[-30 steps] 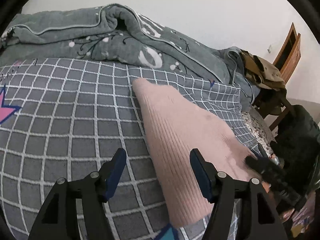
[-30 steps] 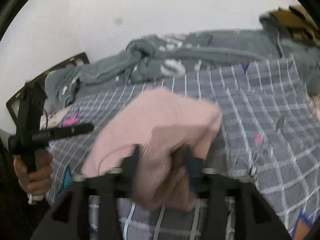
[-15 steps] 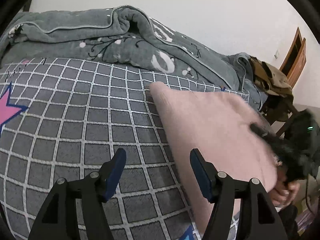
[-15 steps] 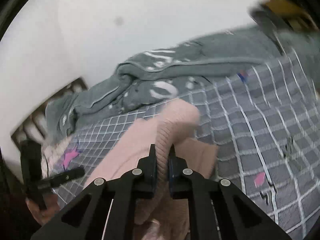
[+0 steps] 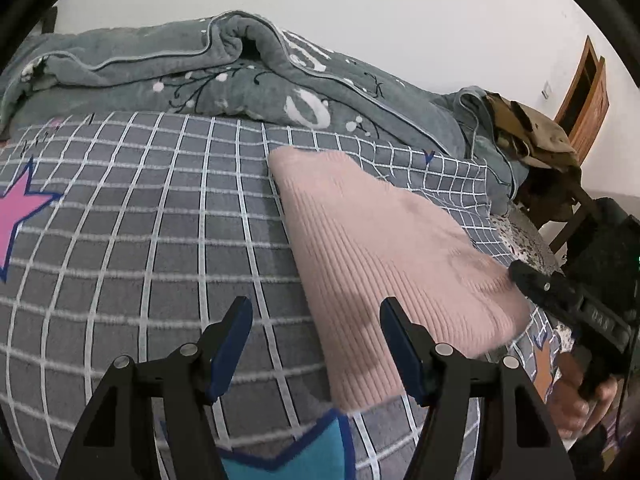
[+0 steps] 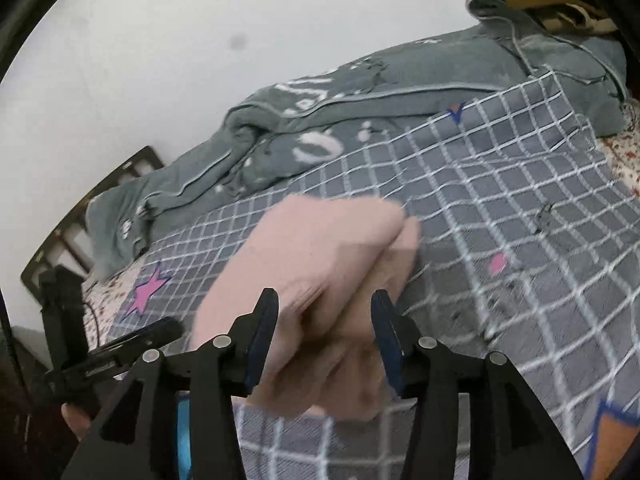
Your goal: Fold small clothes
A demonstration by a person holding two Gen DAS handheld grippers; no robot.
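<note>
a grey checked bedsheet (image 5: 160,216) covers the bed, with a rumpled grey-green blanket (image 5: 224,76) along the white wall and a wooden chair (image 5: 588,92) at the far corner. the pink knitted garment (image 5: 384,256) lies folded on the sheet. the left gripper (image 5: 316,332) hangs spread and empty at its near edge. the right gripper (image 6: 324,328) has just been opening, jaws apart, the blurred pink cloth between them.

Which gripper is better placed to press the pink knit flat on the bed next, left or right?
Right, probably. The right gripper has just been opening, with the pink knit bunched between its jaws. The left gripper stands open beside the knit's edge, over the checked bedsheet.
</note>
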